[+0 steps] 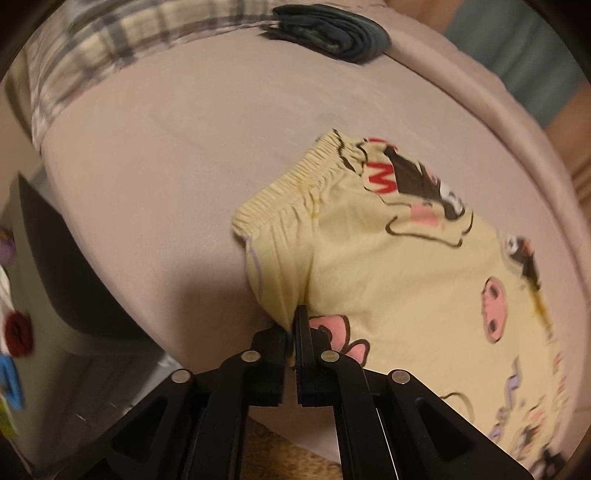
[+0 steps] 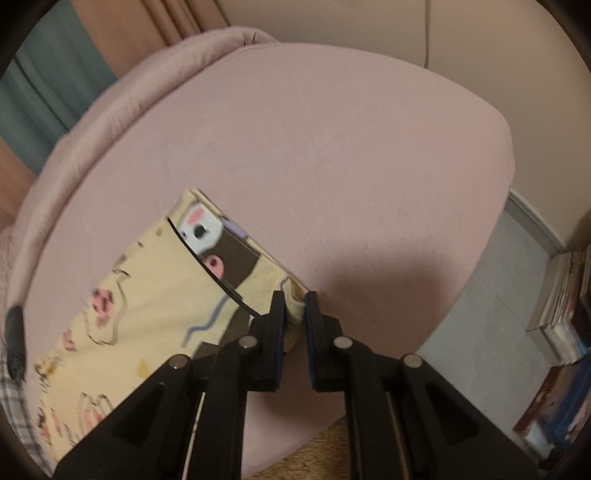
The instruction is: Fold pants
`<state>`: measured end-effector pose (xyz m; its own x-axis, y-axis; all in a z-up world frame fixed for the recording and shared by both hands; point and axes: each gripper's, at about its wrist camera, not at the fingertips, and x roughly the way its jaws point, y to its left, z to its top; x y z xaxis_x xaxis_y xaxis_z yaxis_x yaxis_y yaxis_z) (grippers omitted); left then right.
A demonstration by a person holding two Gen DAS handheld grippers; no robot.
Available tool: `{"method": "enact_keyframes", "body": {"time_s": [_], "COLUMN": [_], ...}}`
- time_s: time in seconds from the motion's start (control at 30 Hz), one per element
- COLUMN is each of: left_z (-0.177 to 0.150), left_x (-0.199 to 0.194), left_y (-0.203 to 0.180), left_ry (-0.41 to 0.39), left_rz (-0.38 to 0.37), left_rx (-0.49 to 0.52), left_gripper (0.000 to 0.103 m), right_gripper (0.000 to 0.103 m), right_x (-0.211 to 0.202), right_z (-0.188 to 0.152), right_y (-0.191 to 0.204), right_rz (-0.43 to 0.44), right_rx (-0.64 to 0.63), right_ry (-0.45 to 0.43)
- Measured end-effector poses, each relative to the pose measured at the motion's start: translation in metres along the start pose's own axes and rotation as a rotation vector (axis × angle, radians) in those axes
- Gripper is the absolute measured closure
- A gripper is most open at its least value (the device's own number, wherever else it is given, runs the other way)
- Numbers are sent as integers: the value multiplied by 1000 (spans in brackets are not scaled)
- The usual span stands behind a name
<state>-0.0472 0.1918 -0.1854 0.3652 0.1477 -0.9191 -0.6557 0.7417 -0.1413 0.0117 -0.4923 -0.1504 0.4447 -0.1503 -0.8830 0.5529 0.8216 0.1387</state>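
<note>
Pale yellow pants (image 1: 388, 266) with cartoon prints lie on a pink bed (image 1: 166, 184). In the left wrist view the elastic waistband (image 1: 284, 188) points up and left. My left gripper (image 1: 291, 325) is shut on the pants' near edge just below the waistband end. In the right wrist view the pants (image 2: 147, 295) stretch to the lower left, the leg hem (image 2: 240, 236) running diagonally. My right gripper (image 2: 294, 306) is shut on the hem corner of the pants near the bed's (image 2: 332, 166) front edge.
A folded dark garment (image 1: 328, 31) and a plaid cloth (image 1: 110, 48) lie at the bed's far side. A grey box (image 1: 55, 295) stands left of the bed. Stacked books (image 2: 561, 306) stand on the floor at the right.
</note>
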Motion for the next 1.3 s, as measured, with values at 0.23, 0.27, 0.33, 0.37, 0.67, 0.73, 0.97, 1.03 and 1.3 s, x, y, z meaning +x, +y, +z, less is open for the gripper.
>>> {"method": "enact_keyframes", "body": {"time_s": [0.23, 0.27, 0.33, 0.37, 0.67, 0.73, 0.97, 1.03, 1.3], "left_z": [6, 6, 9, 10, -3, -9, -31, -31, -21], "left_x": [-17, -20, -26, -29, -42, -24, 18, 18, 6], "left_y": [15, 19, 25, 23, -107, -133, -149, -146, -128], "left_ry": [-1, -17, -30, -31, -97, -28, 41, 2, 35], "left_rz": [54, 65, 71, 57, -204, -247, -173, -160, -116], "left_rx": [-43, -60, -94, -102, 200, 261, 334, 350, 280], "left_gripper": [51, 51, 51, 51, 51, 51, 51, 53, 54], "right_gripper": [42, 41, 42, 42, 48, 48, 53, 54, 55], "right_x": [-25, -28, -38, -40, -11, 6, 15, 16, 5], "right_z": [11, 14, 16, 16, 1, -10, -1, 5, 3], "right_y": [11, 13, 30, 35, 108, 103, 66, 52, 44], "right_rz": [-194, -216, -202, -170, 215, 151, -19, 36, 62], "right_rx": [-69, -81, -123, -137, -262, -245, -187, -145, -89], "right_ry": [-59, -72, -105, -108, -7, 46, -18, -13, -14]}}
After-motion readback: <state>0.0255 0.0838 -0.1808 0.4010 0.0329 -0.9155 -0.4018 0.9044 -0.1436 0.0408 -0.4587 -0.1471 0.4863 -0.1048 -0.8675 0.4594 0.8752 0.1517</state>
